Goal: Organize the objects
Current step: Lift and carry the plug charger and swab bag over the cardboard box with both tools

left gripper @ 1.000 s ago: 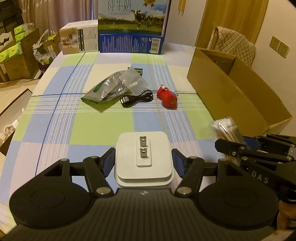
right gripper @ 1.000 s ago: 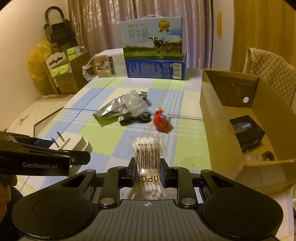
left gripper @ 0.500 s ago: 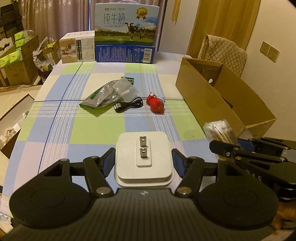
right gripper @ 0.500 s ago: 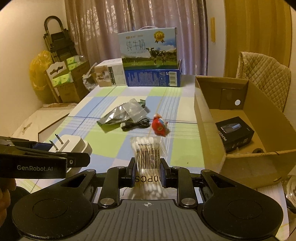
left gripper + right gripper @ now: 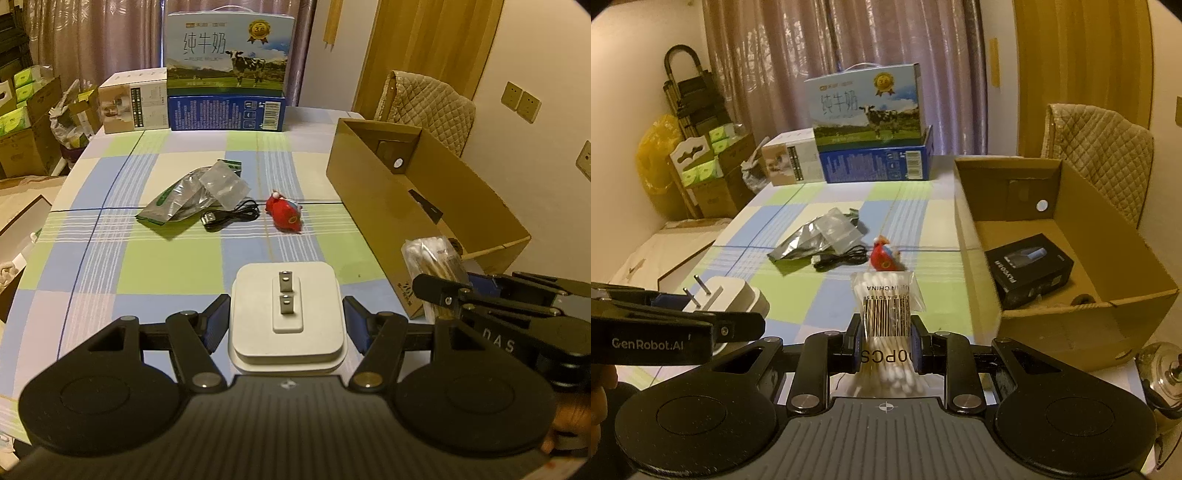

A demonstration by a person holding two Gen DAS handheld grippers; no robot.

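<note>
Cardboard box stands open at the right of the checked worktop, already holding a black carton, so the step in hand looks like carrying two picked items to it. The left gripper has its jaws pinching a white plug, and the right gripper has its jaws pressed on a swab bag, both lifted above the worktop just beside the box. Next, each load probably needs moving over the rim before the jaws spread; a foil pouch, cable and red toy wait mid-worktop.
</note>
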